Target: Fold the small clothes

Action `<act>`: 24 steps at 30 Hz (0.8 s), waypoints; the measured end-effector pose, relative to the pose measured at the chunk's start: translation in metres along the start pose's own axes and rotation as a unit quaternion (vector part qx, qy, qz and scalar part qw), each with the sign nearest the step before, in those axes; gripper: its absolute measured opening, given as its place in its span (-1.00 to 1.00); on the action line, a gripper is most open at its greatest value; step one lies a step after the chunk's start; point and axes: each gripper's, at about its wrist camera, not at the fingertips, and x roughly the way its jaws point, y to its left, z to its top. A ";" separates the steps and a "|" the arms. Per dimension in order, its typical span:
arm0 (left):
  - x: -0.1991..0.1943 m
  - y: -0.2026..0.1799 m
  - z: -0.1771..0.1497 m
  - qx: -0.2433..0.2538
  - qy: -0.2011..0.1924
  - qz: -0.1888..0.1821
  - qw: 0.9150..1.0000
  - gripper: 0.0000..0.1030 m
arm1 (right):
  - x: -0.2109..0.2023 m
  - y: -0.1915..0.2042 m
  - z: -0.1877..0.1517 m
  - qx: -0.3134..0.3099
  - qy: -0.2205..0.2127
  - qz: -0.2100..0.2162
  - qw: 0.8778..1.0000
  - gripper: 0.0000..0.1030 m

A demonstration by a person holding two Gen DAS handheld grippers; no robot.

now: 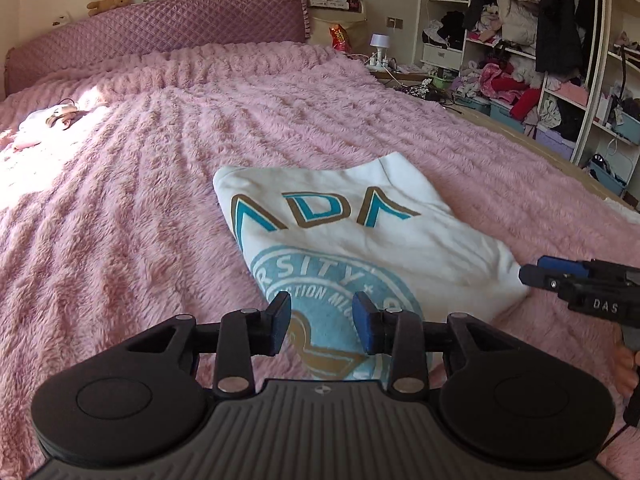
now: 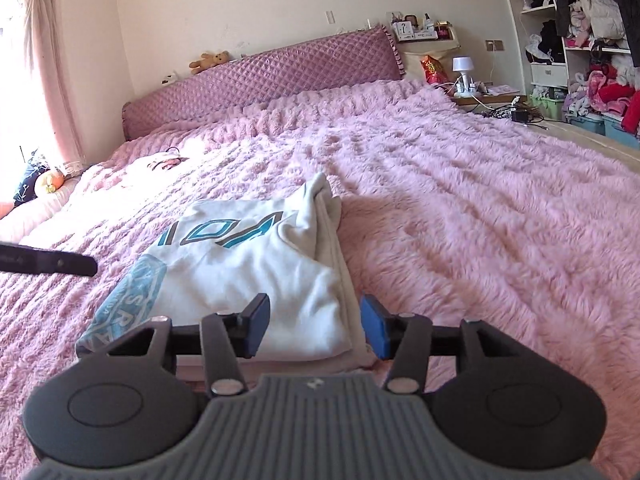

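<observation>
A white sweatshirt (image 1: 360, 232) with teal and brown lettering and a light-blue round print lies folded on the pink fluffy bedspread (image 1: 140, 200). My left gripper (image 1: 322, 326) is open and empty, just above the garment's near edge over the round print. My right gripper (image 2: 314, 330) is open and empty, its jaws standing either side of the garment's near right corner. The sweatshirt (image 2: 256, 264) shows stacked folded layers in the right wrist view. The right gripper also shows at the right in the left wrist view (image 1: 536, 274). A left finger (image 2: 60, 264) shows at the left in the right wrist view.
A small pale garment (image 1: 44, 120) lies far left on the bed. A purple quilted headboard (image 1: 160, 32) stands at the back. A nightstand with a lamp (image 1: 380, 46) and open shelves of clothes (image 1: 540, 60) stand to the right, past the bed edge.
</observation>
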 end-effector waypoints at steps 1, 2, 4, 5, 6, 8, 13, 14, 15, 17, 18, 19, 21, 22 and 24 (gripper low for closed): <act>-0.003 -0.003 -0.012 0.002 0.008 0.000 1.000 -0.20 | 0.003 0.002 -0.001 -0.002 0.003 -0.001 1.000 -0.08; -0.004 -0.008 -0.023 0.004 0.017 -0.001 1.000 -0.20 | 0.005 0.003 -0.001 -0.002 0.007 -0.002 1.000 -0.08; -0.003 -0.014 -0.035 0.009 0.019 0.004 1.000 -0.20 | 0.011 0.006 -0.003 0.002 0.019 -0.002 1.000 -0.08; -0.001 -0.015 -0.039 0.009 0.020 0.004 1.000 -0.20 | 0.014 0.007 -0.003 0.005 0.024 -0.004 1.000 -0.08; -0.001 -0.015 -0.042 0.006 0.022 -0.001 1.000 -0.20 | 0.015 0.008 -0.003 0.007 0.025 -0.005 1.000 -0.08; -0.001 -0.013 -0.044 -0.019 0.018 -0.012 1.000 -0.20 | 0.017 0.011 -0.003 0.002 0.027 -0.010 1.000 -0.08; 0.003 -0.015 -0.048 -0.037 0.012 -0.008 0.999 -0.20 | 0.018 0.014 -0.004 -0.004 0.030 -0.012 0.999 -0.09; 0.007 -0.015 -0.050 -0.041 0.018 -0.006 0.999 -0.22 | 0.020 0.014 -0.003 -0.007 0.034 -0.010 0.999 -0.14; 0.009 -0.014 -0.051 -0.045 0.021 -0.002 0.999 -0.25 | 0.021 0.014 -0.003 -0.010 0.035 -0.010 0.999 -0.27; 0.012 -0.011 -0.052 -0.058 0.016 -0.008 0.998 -0.59 | 0.022 0.015 -0.003 -0.016 0.038 -0.013 0.999 -0.69; 0.012 -0.010 -0.052 -0.066 0.010 -0.014 0.998 -0.67 | 0.022 0.015 -0.003 -0.020 0.039 -0.018 0.999 -0.92; 0.011 -0.009 -0.053 -0.073 0.004 -0.014 0.997 -0.75 | 0.022 0.015 -0.003 -0.025 0.038 -0.023 0.999 -1.00; 0.012 -0.014 -0.051 -0.064 0.009 0.006 0.998 -0.82 | 0.020 0.014 -0.002 -0.023 0.031 -0.023 0.999 -1.00; 0.011 -0.019 -0.050 -0.050 0.012 0.026 0.998 -0.84 | 0.017 0.013 -0.001 -0.021 0.024 -0.025 0.999 -1.00; 0.007 -0.036 -0.047 -0.001 0.014 0.080 0.997 -0.86 | 0.009 0.013 0.004 -0.026 0.003 -0.034 0.999 -1.00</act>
